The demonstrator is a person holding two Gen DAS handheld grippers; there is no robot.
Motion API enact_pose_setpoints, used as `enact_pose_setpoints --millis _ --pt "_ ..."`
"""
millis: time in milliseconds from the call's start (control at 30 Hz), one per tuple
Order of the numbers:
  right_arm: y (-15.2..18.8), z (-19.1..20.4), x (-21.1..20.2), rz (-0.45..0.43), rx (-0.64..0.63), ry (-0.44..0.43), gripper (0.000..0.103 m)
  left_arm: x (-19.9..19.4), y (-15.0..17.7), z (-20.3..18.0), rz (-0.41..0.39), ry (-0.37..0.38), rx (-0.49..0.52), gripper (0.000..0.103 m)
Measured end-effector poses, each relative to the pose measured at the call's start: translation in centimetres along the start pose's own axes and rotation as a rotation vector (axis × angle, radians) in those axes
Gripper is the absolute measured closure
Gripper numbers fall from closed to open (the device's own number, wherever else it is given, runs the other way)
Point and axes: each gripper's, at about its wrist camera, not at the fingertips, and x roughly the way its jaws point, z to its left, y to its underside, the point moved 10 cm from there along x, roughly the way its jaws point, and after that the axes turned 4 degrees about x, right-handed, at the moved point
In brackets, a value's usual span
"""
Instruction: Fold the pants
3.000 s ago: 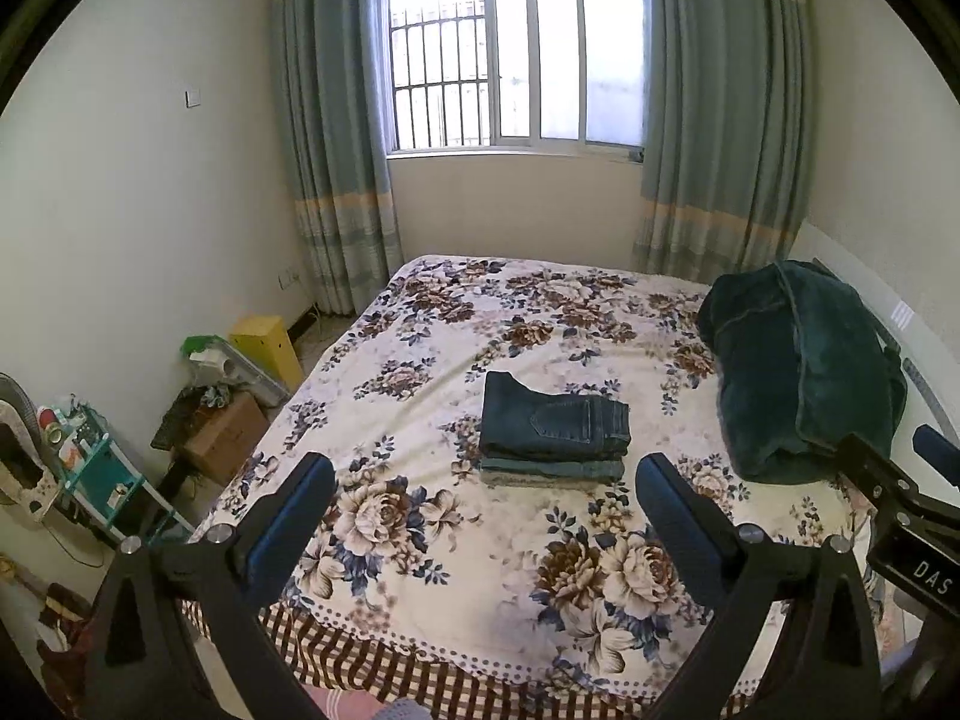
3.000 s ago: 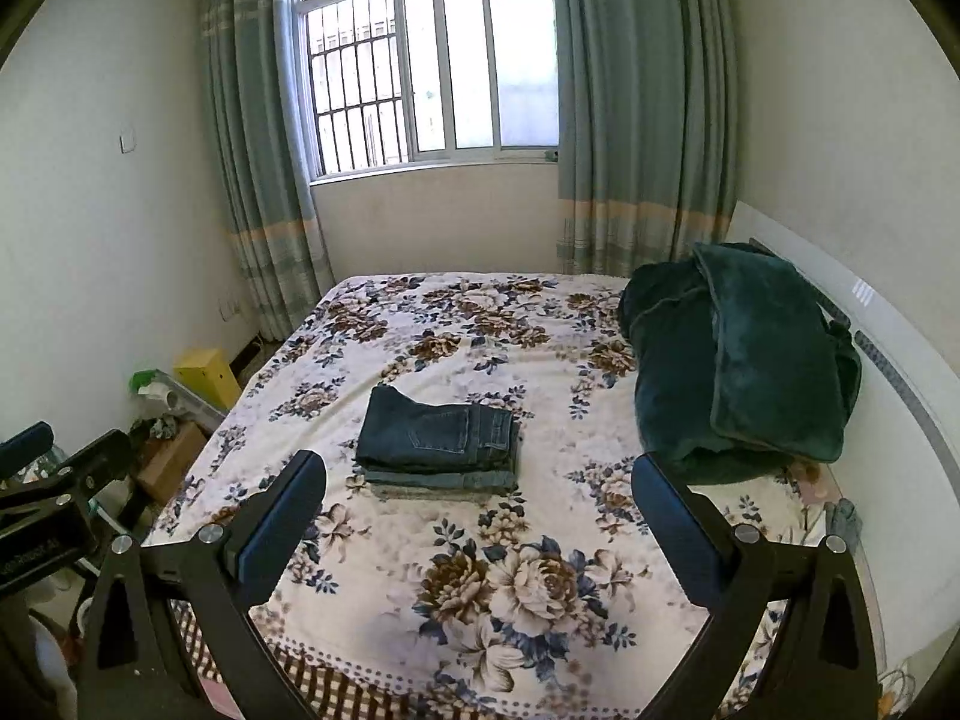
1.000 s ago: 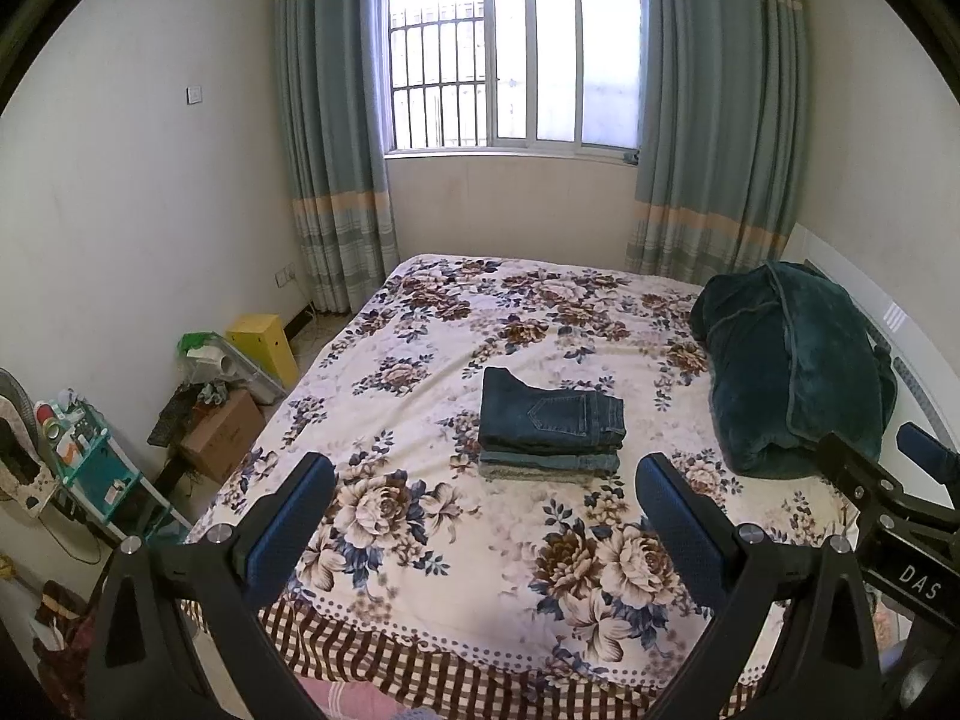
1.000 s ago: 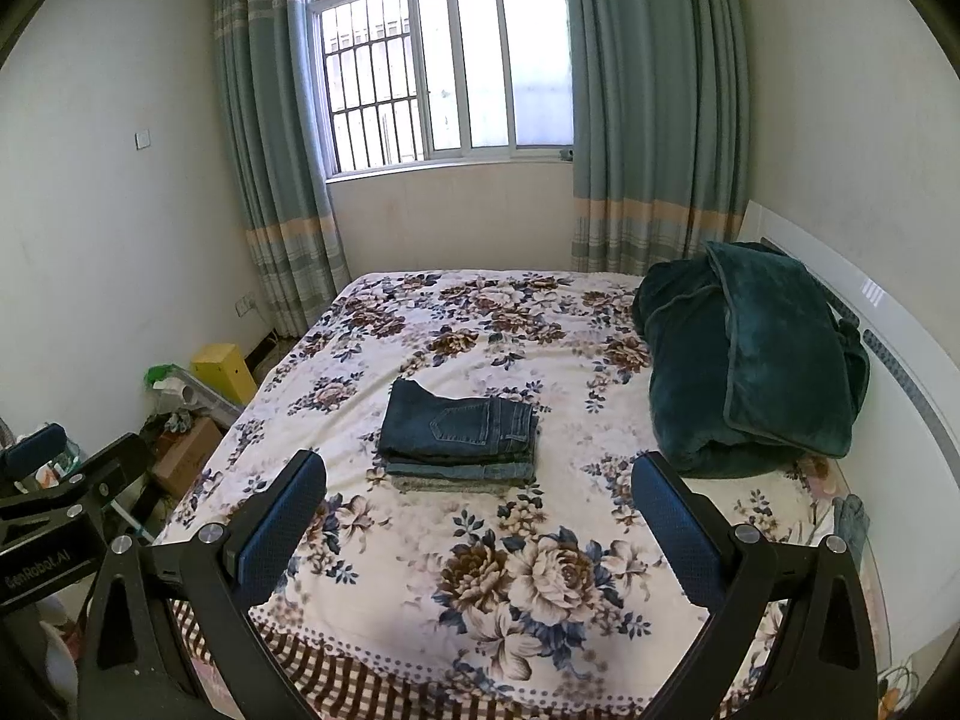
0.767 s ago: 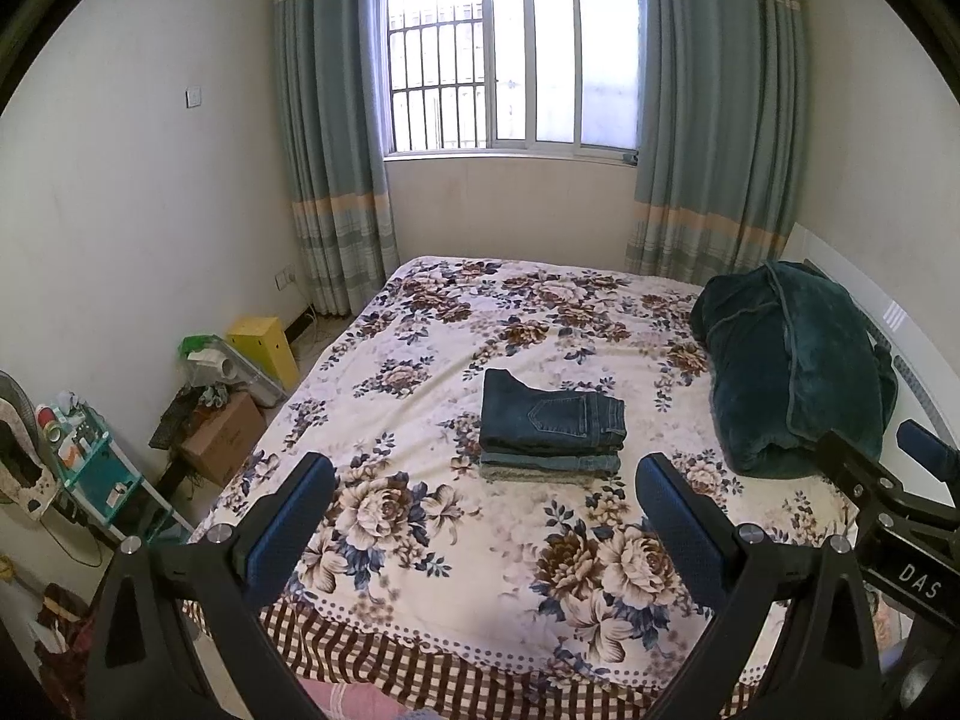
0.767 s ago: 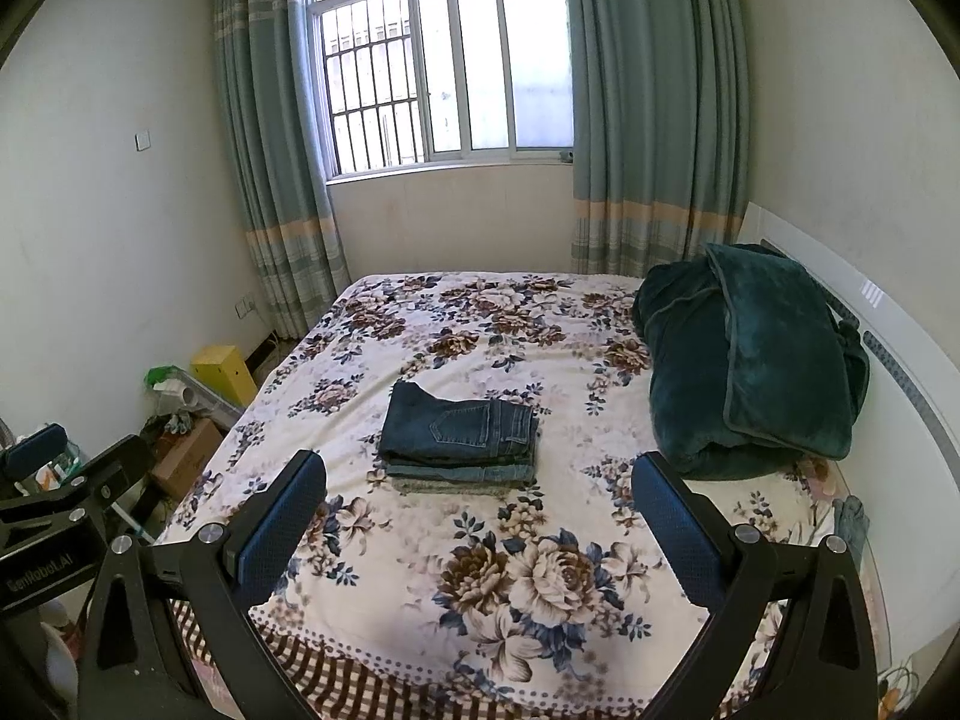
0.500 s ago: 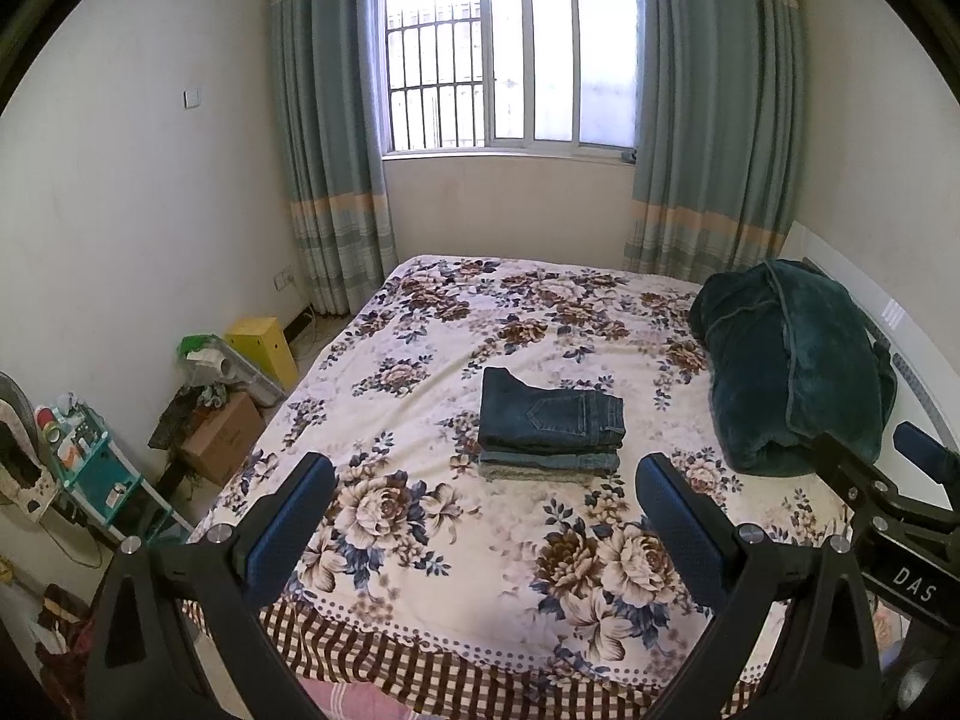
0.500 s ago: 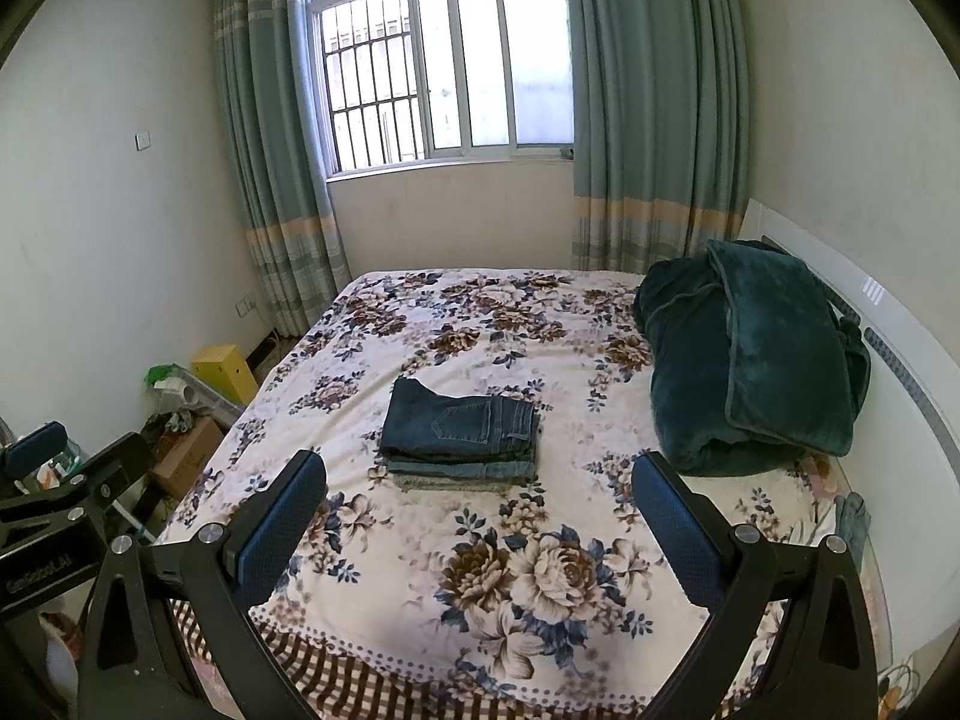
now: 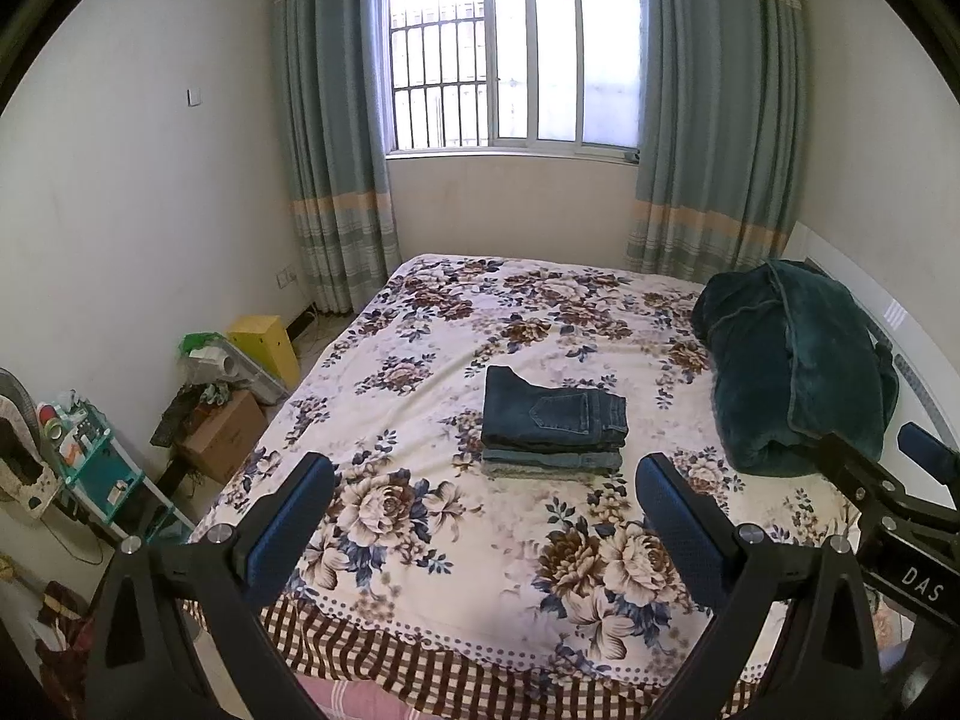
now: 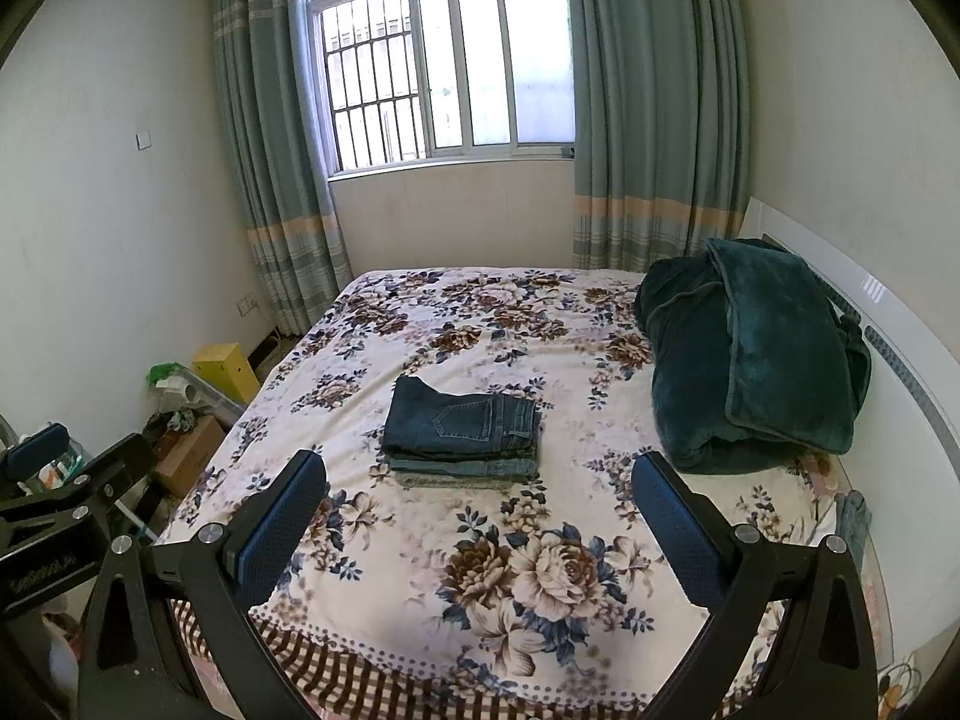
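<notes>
A stack of folded pants, dark blue jeans on top, lies in the middle of the floral bed; it also shows in the right wrist view. My left gripper is open and empty, held above the bed's near edge, well short of the stack. My right gripper is open and empty at the same distance. The right gripper's body shows at the right of the left wrist view.
A dark green blanket is heaped at the bed's right by the white headboard. Left of the bed stand a yellow box, a cardboard box and a teal shelf. Window and curtains behind.
Both grippers have drawn back and risen slightly from the bed over three seconds. The stack has not moved. Both stay open.
</notes>
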Motion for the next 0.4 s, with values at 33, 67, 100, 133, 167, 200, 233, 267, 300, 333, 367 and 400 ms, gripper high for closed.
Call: enact_pose_setpoints --millis 33,67,100,133,167,200,233,267,300,333,367,400 --pt "-0.01 0.00 0.01 0.000 -0.001 0.000 0.000 -0.05 0.07 0.02 0.000 -0.002 0.000 0.000" --pt "0.00 0.03 0.03 0.001 0.001 -0.001 0.000 -0.02 0.15 -0.02 -0.002 -0.005 0.003 0.000" --pt "0.03 0.01 0.00 0.001 0.001 0.000 0.000 -0.03 0.05 0.00 -0.003 -0.003 0.004 0.000" --pt "0.05 0.00 -0.03 0.000 0.001 0.000 0.000 -0.03 0.16 -0.06 -0.002 -0.005 0.003 0.000" --pt "0.04 0.03 -0.03 -0.001 0.002 0.000 0.000 -0.05 0.23 -0.10 -0.002 -0.005 0.002 0.000" --pt "0.05 0.02 -0.03 0.000 0.001 0.001 0.000 -0.08 0.15 -0.08 -0.001 -0.003 0.003 0.000" --pt "0.04 0.07 -0.02 0.000 0.000 0.001 0.000 -0.07 0.13 -0.06 -0.002 -0.004 0.004 0.000" --pt "0.06 0.05 -0.04 0.000 0.001 0.000 0.000 -0.15 0.21 -0.17 -0.004 -0.002 0.004 0.000" --pt "0.07 0.02 -0.05 0.000 0.001 0.001 0.000 -0.19 0.15 -0.19 -0.008 -0.001 0.004 0.000" --pt "0.05 0.07 -0.04 -0.001 0.002 0.001 0.000 -0.25 0.15 -0.19 -0.011 -0.002 0.005 0.000" --pt "0.04 0.05 -0.03 -0.001 0.002 0.001 0.000 -0.32 0.28 -0.30 -0.013 -0.001 0.005 0.000" --pt "0.04 0.04 -0.01 -0.001 0.002 0.001 0.000 -0.36 0.30 -0.40 -0.012 0.002 0.006 0.000"
